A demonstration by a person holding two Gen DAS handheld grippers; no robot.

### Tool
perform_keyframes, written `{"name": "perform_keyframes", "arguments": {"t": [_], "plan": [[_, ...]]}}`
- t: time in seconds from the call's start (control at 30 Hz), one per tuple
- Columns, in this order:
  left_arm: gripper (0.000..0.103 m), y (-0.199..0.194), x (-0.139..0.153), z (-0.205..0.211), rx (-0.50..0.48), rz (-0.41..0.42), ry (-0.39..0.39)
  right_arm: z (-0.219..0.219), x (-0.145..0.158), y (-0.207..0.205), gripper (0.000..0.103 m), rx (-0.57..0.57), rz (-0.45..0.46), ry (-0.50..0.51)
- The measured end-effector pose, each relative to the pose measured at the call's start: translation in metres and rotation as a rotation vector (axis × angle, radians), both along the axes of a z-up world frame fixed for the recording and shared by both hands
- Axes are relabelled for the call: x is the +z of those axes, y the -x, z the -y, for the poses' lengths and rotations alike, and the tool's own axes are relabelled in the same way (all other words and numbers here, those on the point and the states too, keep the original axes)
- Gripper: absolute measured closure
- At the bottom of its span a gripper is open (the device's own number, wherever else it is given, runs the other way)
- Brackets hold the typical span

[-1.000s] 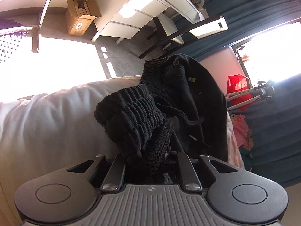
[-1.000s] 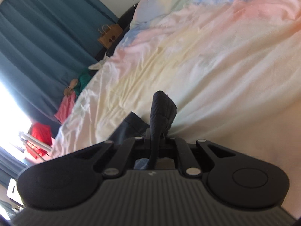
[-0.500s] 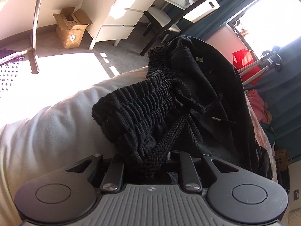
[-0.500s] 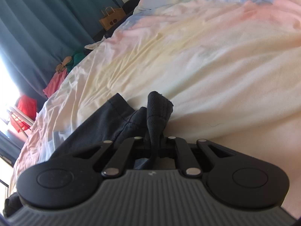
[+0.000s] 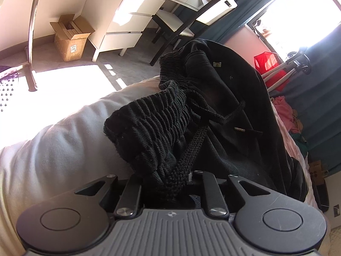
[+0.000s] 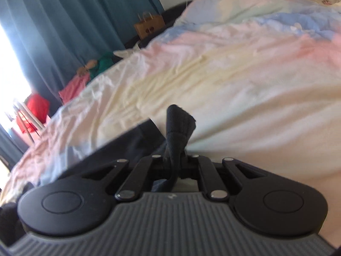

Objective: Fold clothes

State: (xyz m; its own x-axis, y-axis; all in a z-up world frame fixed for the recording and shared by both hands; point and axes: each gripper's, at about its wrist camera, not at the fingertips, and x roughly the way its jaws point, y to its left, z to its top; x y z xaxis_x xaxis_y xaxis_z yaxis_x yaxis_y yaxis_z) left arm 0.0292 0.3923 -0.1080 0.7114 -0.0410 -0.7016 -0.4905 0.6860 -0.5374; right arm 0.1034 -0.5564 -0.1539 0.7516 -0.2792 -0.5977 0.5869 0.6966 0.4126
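Left gripper (image 5: 170, 183) is pinching the ribbed elastic waistband (image 5: 149, 128) of a pair of black drawstring trousers (image 5: 234, 111), its jaws nearly together on the bunched knit and woven cord. Right gripper (image 6: 174, 162) is clamping a narrow fold of the same dark cloth (image 6: 179, 123), jaws fully closed on it. The garment is stretching away from the left gripper, up and rightward, its long axis lying across the pastel rainbow-tinted bed cover (image 6: 234, 74), so both hands are already at the cloth, neither needing to reach. An open brown cardboard box (image 5: 70, 40) is standing on the floor well apart; its contents look like folded card, though that is hard to tell.
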Motion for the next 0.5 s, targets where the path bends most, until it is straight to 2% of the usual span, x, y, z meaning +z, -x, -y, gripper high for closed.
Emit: {"name": "perform_keyframes", "arguments": {"t": [0.03,0.1,0.3,0.33,0.43,0.47,0.5], "plan": [[0.085,-0.002,-0.003,0.001,0.002,-0.006,-0.007,0.0,-0.009,-0.001,0.096,0.019,-0.036,0.0],[0.084,-0.003,-0.007,0.002,0.0,-0.004,-0.016,0.002,-0.021,0.0,0.096,0.032,-0.05,-0.02],[0.08,-0.003,-0.009,0.001,-0.011,0.006,-0.012,-0.003,-0.02,0.0,0.092,0.001,-0.034,-0.04],[0.076,-0.003,-0.008,0.001,-0.025,0.002,-0.009,-0.003,-0.02,0.002,0.091,-0.003,-0.029,-0.046],[0.051,-0.005,-0.001,0.004,-0.069,-0.017,-0.012,-0.003,-0.015,0.009,0.083,-0.021,-0.018,-0.057],[0.039,-0.005,0.002,0.006,-0.078,-0.026,-0.024,-0.002,-0.013,0.012,0.074,-0.036,-0.011,-0.063],[0.032,-0.004,0.008,0.01,-0.068,-0.046,-0.068,-0.002,-0.01,0.015,0.066,-0.055,-0.005,-0.072]]}}
